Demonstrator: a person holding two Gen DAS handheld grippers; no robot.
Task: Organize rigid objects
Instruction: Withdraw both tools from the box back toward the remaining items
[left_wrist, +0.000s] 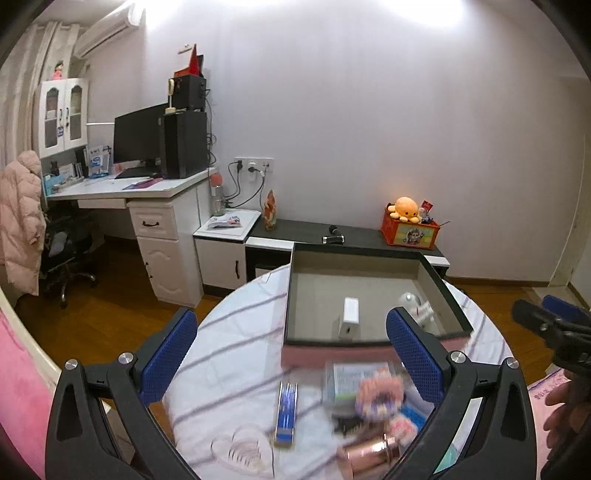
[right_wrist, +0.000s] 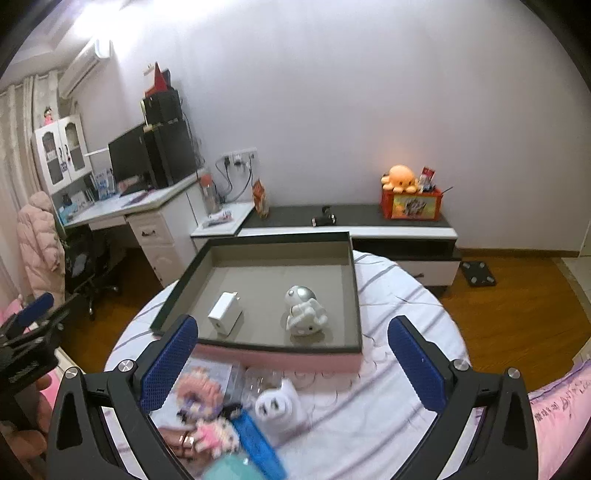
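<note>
Both the left gripper (left_wrist: 291, 354) and the right gripper (right_wrist: 291, 360) hover spread wide and empty just short of the tray (right_wrist: 258, 345), the landmark here. Inside it already lie a white box (right_wrist: 224, 314) and, to its right, a toy robot (right_wrist: 304, 312), so the job looks barely begun. In front of the tray, on the striped cloth (right_wrist: 388, 417), a blurred heap waits beneath the grippers: a white plug (right_wrist: 275, 406), a pink beaded toy (right_wrist: 201, 393), a blue case (left_wrist: 286, 413).
</note>
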